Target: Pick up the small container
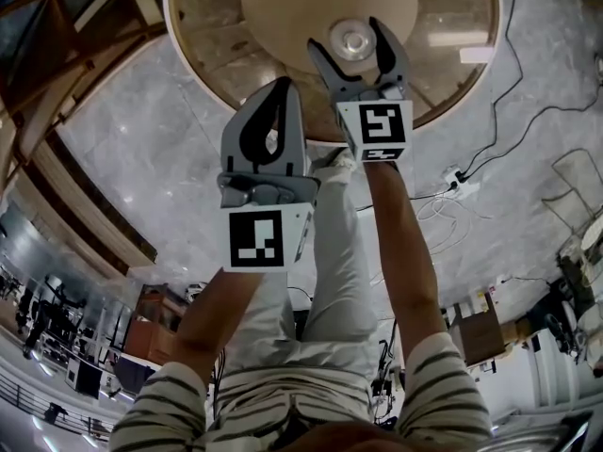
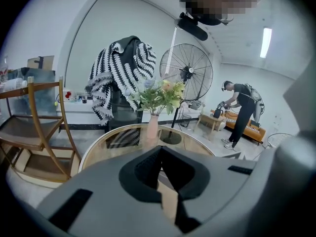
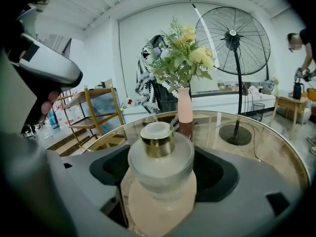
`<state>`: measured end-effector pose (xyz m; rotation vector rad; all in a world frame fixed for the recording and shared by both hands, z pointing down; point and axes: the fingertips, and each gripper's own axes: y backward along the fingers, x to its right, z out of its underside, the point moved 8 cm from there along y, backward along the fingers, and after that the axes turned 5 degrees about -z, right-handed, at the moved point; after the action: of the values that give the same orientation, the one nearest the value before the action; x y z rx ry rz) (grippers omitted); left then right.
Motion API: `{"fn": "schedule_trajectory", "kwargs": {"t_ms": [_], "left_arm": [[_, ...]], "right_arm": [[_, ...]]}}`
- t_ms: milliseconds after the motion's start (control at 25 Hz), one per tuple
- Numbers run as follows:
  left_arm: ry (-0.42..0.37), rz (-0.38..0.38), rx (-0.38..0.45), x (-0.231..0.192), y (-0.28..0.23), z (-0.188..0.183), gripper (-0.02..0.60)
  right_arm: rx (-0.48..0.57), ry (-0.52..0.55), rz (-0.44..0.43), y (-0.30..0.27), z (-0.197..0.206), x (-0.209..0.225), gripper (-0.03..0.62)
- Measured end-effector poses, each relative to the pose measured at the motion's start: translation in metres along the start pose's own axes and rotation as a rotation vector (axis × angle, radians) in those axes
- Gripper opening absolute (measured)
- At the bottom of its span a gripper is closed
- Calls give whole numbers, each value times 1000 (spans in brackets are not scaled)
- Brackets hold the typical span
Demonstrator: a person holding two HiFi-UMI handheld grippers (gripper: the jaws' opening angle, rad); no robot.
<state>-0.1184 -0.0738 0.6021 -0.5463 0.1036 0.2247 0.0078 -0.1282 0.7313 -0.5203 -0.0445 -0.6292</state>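
Head view with both gripper views: the small container point(image 3: 160, 154), a clear glass jar with a gold collar and a pale lid, is seen standing on the round glass surface point(image 1: 203, 26), near its edge on the person's side. The right claw point(image 1: 345, 34) is held with its jaws spread wide, one on each side of the container. A dark gap is left between each pad and the glass, so nothing is gripped. In the right gripper view the container is shown upright and centred between the two jaws, with its lid above their level. The left claw point(image 1: 281, 90) is held lower in the head view and to the left of the right one, at the surface's rim, well apart from the container. Its jaws are closed tip to tip, and nothing is found between them in the left gripper view. A marker cube point(image 1: 374, 125) is carried behind the right claw, and both forearms are seen in striped sleeves point(image 1: 443, 394). Farther back on the surface a pink vase point(image 3: 185, 105) of yellow and white flowers point(image 3: 183, 51) is shown upright. Behind the surface a large standing fan point(image 3: 233, 38), a wooden shelf rack point(image 3: 96, 107) and a black-and-white garment point(image 2: 118, 68) draped over a chair are visible. A person point(image 2: 242, 110) in dark clothing is seen bent over a low table at the far right of the room.
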Motion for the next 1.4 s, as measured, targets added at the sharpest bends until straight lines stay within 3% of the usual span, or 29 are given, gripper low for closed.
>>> {"fn": "schedule_trajectory", "kwargs": {"t_ms": [440, 600, 1040, 1400], "left_arm": [[11, 7, -7, -5, -4, -1, 0], [13, 12, -9, -8, -6, -1, 0], [5, 18, 1, -3, 2, -5, 0], [-3, 21, 38, 13, 30, -33, 0]], "right_arm": [[-10, 17, 36, -13, 0, 3, 379], [-23, 22, 57, -15, -1, 3, 348], [-42, 8, 49, -4, -1, 6, 334], [3, -10, 46, 35, -50, 0, 347]]}}
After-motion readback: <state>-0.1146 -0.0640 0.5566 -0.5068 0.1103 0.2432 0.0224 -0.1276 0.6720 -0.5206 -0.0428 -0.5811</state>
